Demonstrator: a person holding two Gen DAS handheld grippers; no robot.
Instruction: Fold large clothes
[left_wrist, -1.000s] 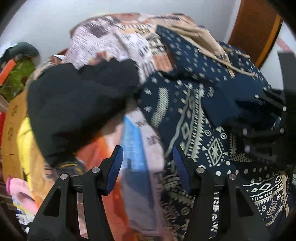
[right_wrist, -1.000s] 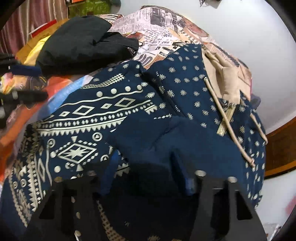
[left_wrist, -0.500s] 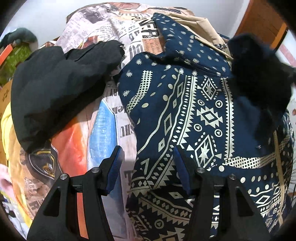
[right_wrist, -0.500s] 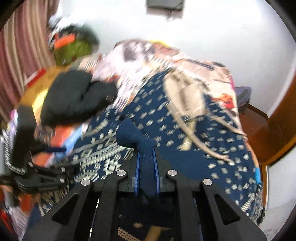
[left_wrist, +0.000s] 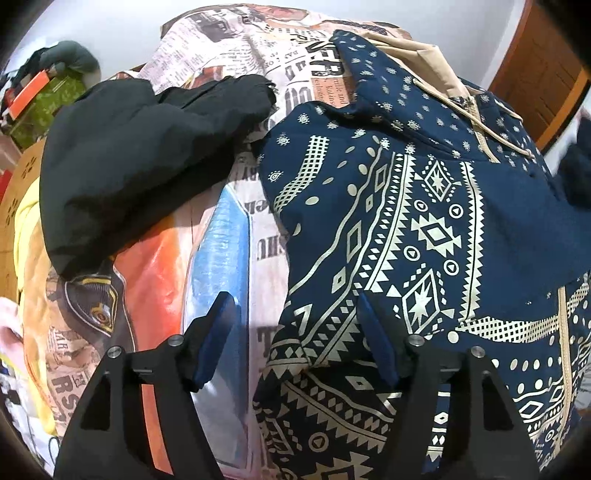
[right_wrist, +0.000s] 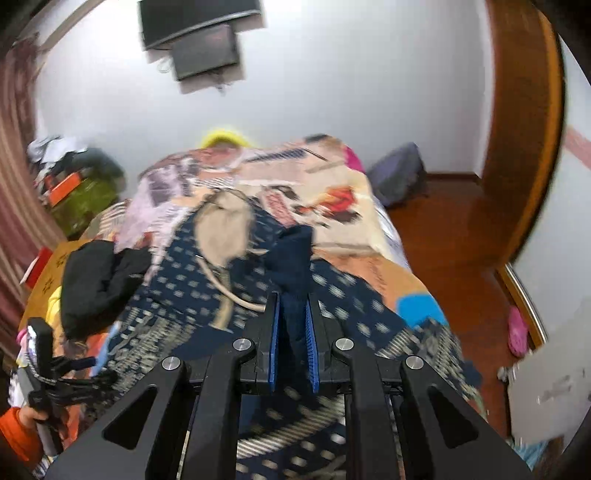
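The left gripper (left_wrist: 295, 332) hung over the bed, its jaws opening, the left edge of the navy patterned hoodie (left_wrist: 424, 229) lying between the fingers, pads not pressing it. The hoodie lay spread on the newspaper-print bedspread (left_wrist: 258, 55), beige hood lining (left_wrist: 436, 62) at the far end. A black garment (left_wrist: 140, 158) lay bunched to its left, just beside it
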